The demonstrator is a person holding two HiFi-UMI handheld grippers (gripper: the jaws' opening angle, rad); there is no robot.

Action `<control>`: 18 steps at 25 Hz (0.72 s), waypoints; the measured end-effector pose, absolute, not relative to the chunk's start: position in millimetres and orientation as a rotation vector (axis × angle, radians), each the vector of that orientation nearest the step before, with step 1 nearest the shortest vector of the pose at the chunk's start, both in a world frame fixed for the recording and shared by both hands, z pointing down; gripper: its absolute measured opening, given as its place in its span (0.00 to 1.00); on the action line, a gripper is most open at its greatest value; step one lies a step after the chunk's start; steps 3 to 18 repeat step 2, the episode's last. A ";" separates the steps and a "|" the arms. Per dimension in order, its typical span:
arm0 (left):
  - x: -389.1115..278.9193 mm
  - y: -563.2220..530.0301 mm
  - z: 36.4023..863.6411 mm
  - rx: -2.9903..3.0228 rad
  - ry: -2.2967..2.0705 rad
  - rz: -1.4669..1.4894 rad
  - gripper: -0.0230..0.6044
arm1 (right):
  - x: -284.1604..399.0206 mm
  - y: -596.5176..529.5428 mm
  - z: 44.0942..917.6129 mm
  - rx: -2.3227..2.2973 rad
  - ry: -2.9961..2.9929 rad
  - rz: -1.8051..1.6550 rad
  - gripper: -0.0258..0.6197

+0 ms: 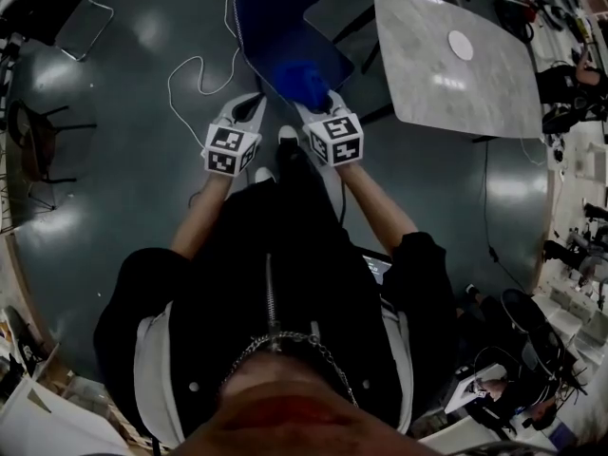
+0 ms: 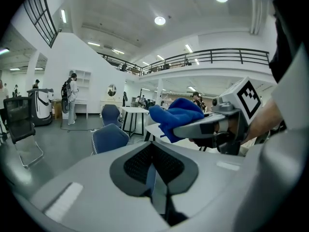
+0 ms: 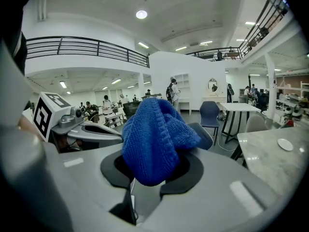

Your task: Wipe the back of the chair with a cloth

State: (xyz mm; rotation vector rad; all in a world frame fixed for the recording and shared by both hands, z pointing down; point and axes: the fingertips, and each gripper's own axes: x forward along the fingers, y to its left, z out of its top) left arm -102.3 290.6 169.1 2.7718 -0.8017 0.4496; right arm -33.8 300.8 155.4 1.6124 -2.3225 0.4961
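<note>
**A:** Start at the left. What is that hand-held gripper doing?

**B:** The left hand-held gripper (image 2: pixel 153 151) has its jaws drawn together, with only a thin seam between the dark pads and nothing in them. It hangs in the air just left of the chair's near edge.

**A:** And the chair?

**B:** The blue chair (image 1: pixel 275 22) stands on the dark floor (image 1: pixel 114 112) straight ahead of the person. A white cable (image 1: pixel 185 74) loops on the floor to its left.

**A:** Where is the cloth?

**B:** The blue cloth (image 3: pixel 154 139) is bunched between the jaws of the right hand-held gripper (image 1: pixel 319 104), which are clamped on it. Most of it bulges out above them. In the head view it sits over the chair's near right edge; I cannot tell whether it touches the chair.

**A:** How do the two tools stand to each other?

**B:** Side by side, near each other but apart.

**A:** Further right?

**B:** A pale marbled counter (image 1: pixel 427 84) stands just beside the chair, with a small white disc (image 1: pixel 461 45) on it.
</note>
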 end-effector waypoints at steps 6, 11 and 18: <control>-105.5 295.6 168.6 2.780 -0.787 0.431 0.05 | -38.1 304.1 154.6 1.612 -2.325 0.489 0.21; -105.5 295.6 168.6 2.780 -0.787 0.431 0.05 | -38.1 304.1 154.6 1.612 -2.325 0.489 0.21; -105.5 295.6 168.6 2.780 -0.787 0.431 0.05 | -38.1 304.1 154.6 1.612 -2.325 0.489 0.21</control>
